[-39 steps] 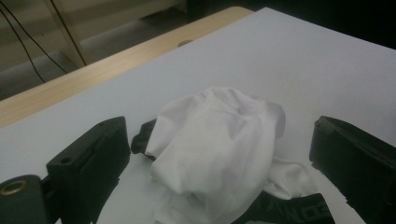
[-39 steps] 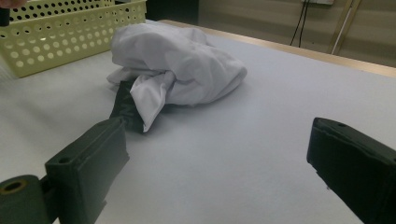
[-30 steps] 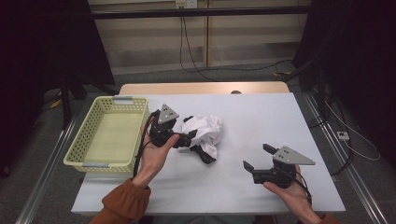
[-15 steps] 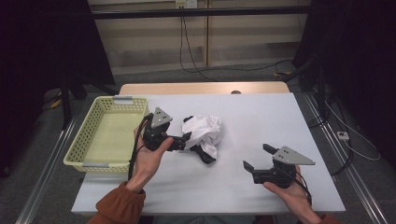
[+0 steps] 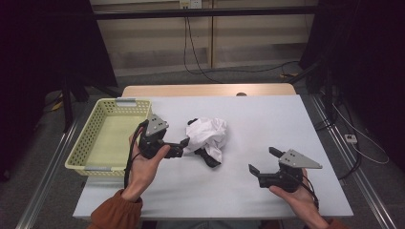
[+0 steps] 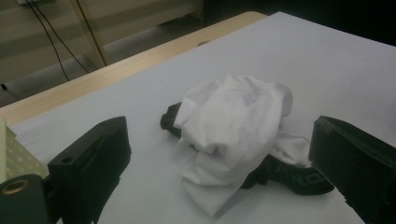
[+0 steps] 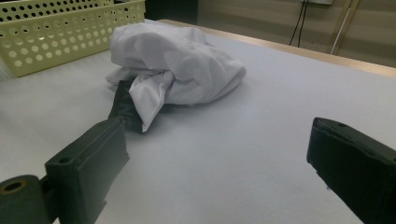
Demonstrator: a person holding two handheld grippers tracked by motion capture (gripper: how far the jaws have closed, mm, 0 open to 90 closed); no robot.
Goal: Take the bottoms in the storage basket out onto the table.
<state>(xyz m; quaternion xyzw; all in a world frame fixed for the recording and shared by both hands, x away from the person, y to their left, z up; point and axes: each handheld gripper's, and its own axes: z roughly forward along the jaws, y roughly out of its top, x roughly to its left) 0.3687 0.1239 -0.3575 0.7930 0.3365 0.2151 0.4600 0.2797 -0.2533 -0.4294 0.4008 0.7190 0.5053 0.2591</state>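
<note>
A crumpled white cloth [image 5: 210,132] lies mid-table on top of a black garment [image 5: 210,160] that sticks out beneath it. My left gripper [image 5: 182,147] is held just left of the pile, jaws open and pointing at it without touching. In the left gripper view the white cloth [image 6: 233,121] and the black garment [image 6: 292,178] lie ahead between the spread jaws of the left gripper [image 6: 219,135]. My right gripper [image 5: 263,160] rests open near the front right, well clear of the pile. Its own view has the white cloth [image 7: 173,60] and the black garment [image 7: 123,106] farther off beyond the right gripper [image 7: 217,128].
A pale yellow perforated basket [image 5: 80,139] stands at the table's left, seen as the basket [image 7: 56,32] behind the cloth. The white table [image 5: 286,119] has a wooden strip along its far edge. Cables and dark stands lie on the floor beyond.
My left gripper has drawn back to the left and slightly toward the person, away from the cloth pile. The right gripper and the cloth have stayed put.
</note>
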